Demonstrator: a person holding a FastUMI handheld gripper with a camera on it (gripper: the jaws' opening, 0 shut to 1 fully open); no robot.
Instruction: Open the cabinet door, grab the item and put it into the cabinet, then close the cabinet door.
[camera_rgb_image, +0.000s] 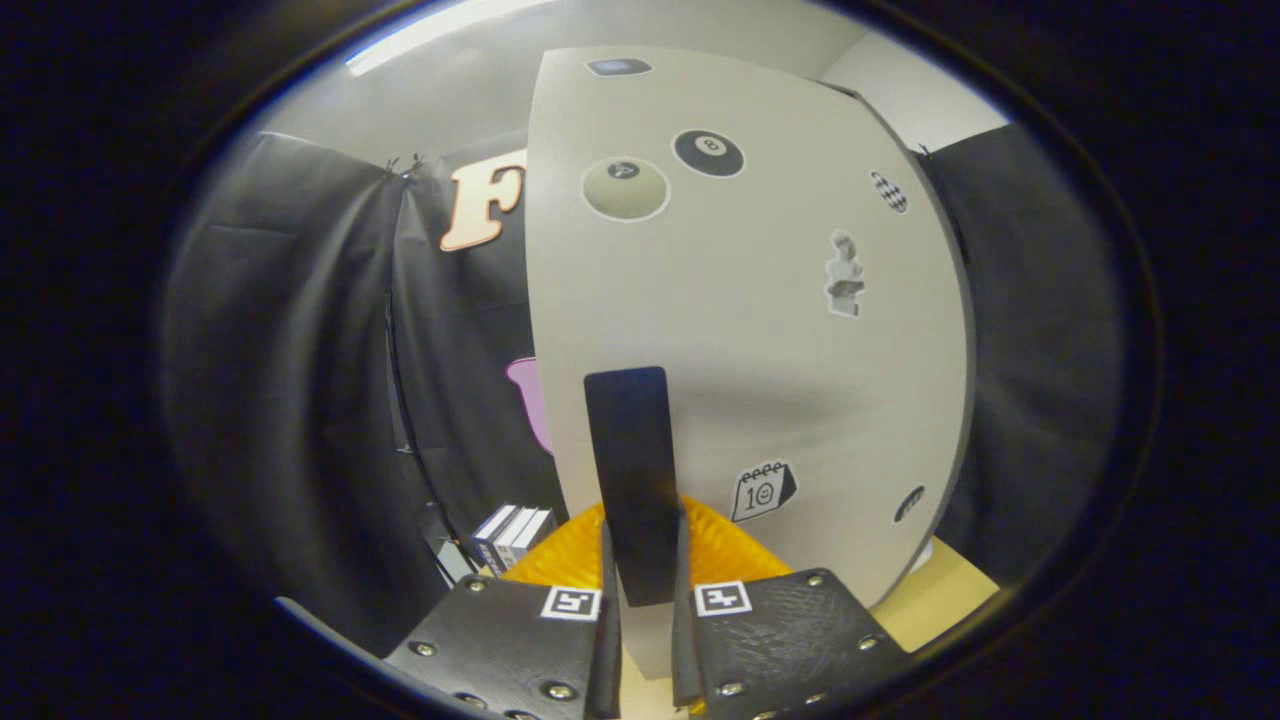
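Gripper (645, 580) clamped on cabinet door (760, 330) handle (632, 480).

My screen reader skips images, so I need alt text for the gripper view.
The tool is shut on the dark handle of a pale cabinet door covered in stickers. An orange item and a few books lie beyond the fingers, by the black cloth wall.

**Readable marks on the cabinet door**

You can read an "8" on the black ball sticker (708, 152) and "10" on the calendar sticker (763, 490), both on the cabinet door (740, 330); the other stickers are illegible
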